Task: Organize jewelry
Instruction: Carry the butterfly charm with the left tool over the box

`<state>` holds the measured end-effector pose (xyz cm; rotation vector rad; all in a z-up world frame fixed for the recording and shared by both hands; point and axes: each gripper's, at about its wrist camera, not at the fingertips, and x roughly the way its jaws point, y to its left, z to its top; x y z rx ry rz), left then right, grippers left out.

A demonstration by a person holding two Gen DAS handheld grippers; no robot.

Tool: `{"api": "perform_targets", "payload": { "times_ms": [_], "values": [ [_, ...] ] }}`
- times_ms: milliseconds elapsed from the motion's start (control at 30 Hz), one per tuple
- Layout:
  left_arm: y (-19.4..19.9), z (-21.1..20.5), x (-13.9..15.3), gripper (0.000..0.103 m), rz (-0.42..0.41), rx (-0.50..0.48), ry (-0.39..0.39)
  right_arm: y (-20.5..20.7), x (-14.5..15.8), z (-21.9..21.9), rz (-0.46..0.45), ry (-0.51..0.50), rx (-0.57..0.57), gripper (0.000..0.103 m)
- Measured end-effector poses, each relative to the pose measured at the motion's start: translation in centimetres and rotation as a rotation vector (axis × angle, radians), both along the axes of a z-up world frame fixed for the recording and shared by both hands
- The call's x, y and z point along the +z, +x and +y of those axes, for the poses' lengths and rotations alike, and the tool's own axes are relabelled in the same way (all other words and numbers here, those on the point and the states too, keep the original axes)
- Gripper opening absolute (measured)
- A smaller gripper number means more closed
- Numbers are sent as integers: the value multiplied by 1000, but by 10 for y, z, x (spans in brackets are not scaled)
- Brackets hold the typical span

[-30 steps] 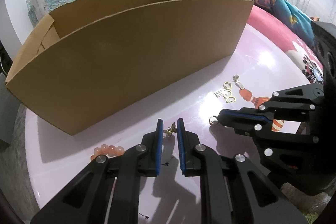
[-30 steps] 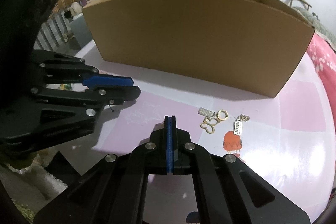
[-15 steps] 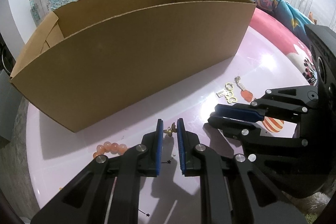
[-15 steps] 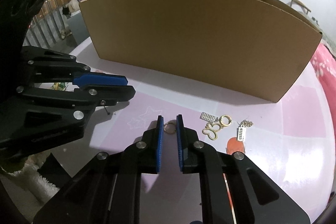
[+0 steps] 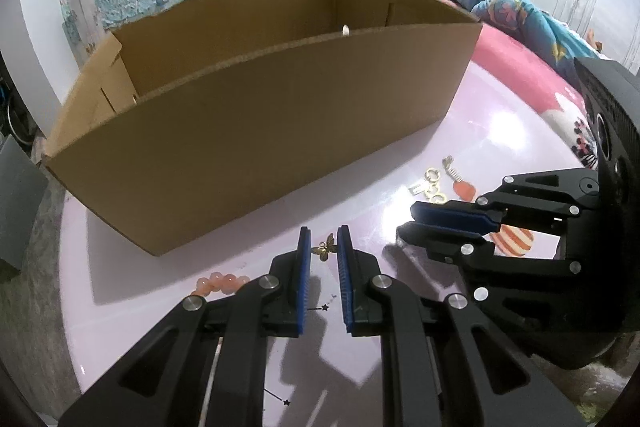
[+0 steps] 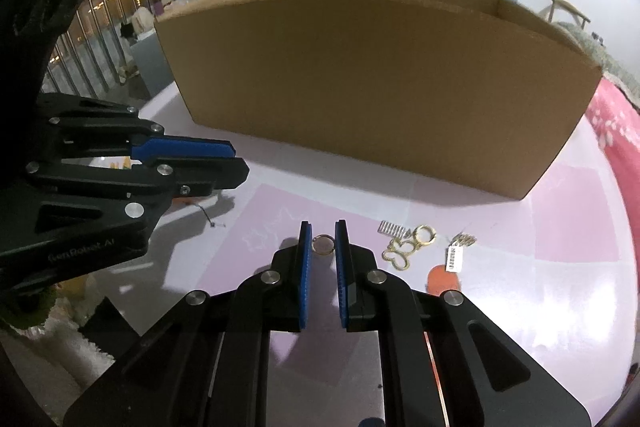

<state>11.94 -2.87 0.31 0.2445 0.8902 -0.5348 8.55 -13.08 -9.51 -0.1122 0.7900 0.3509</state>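
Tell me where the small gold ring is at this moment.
In the right wrist view, the ring lies on the pink table between the open right gripper fingertips, left of the gold charms.

A large open brown cardboard box (image 6: 376, 87) stands toward the round pink table's (image 6: 580, 227) far edge; gold butterfly charm (image 5: 325, 247), small gold ring (image 6: 322, 243) and gold clasp cluster (image 6: 408, 245) lie before it.

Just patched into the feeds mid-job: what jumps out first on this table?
The big open cardboard box dominates, standing across the far side of the pink table. Nearer, each tool has its jaws open around a small gold piece: the left gripper frames a butterfly charm, the right gripper a small ring. More gold trinkets lie just right of the ring, and peach beads beside the left gripper.
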Motion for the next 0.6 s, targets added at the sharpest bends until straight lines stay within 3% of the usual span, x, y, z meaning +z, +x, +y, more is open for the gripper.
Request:
{"api": "perform_targets", "payload": {
  "times_ms": [400, 600],
  "values": [
    [-5, 11, 83, 13, -180, -55, -151, -11, 86, -20, -263, 73, 7, 9],
    [40, 15, 95, 13, -217, 23, -139, 33, 96, -26, -279, 81, -25, 9]
  ]
}}
